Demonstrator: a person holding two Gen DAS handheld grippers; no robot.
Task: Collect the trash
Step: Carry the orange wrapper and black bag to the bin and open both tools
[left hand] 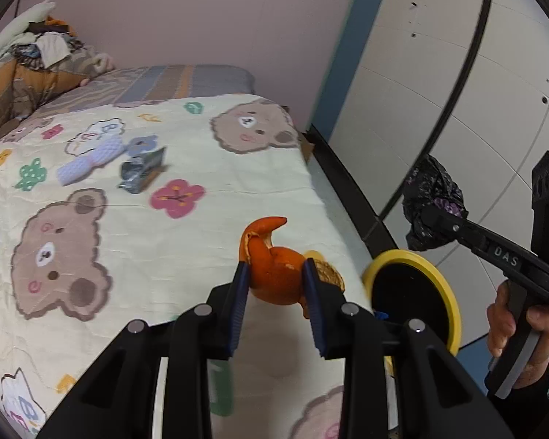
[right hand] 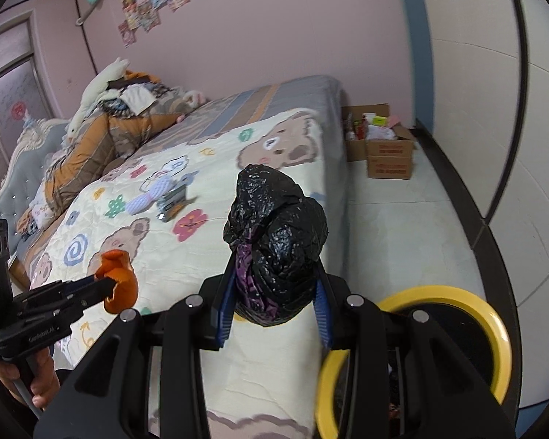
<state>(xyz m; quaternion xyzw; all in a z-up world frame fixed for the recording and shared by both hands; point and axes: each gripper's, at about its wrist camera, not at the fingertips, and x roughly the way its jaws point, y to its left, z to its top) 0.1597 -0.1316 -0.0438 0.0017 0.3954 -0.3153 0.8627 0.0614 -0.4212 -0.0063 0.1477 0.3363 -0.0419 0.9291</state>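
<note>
My left gripper (left hand: 276, 285) is shut on an orange peel (left hand: 274, 267) and holds it above the bed's corner; the peel also shows in the right wrist view (right hand: 119, 281). My right gripper (right hand: 276, 300) is shut on a crumpled black plastic bag (right hand: 278, 241), held in the air beside the bed; the bag also shows in the left wrist view (left hand: 430, 201). A yellow-rimmed bin (left hand: 413, 292) with a black liner stands on the floor below both grippers, and it shows in the right wrist view (right hand: 494, 329) too. A dark wrapper (left hand: 142, 172) lies on the quilt.
The bed carries a bear-print quilt (left hand: 128, 237) with a lilac brush-like item (left hand: 91, 161) next to the wrapper. Clothes are piled at the headboard (right hand: 102, 128). Open cardboard boxes (right hand: 384, 153) stand on the floor by the pink wall. White cabinet panels (left hand: 457, 91) run along the right.
</note>
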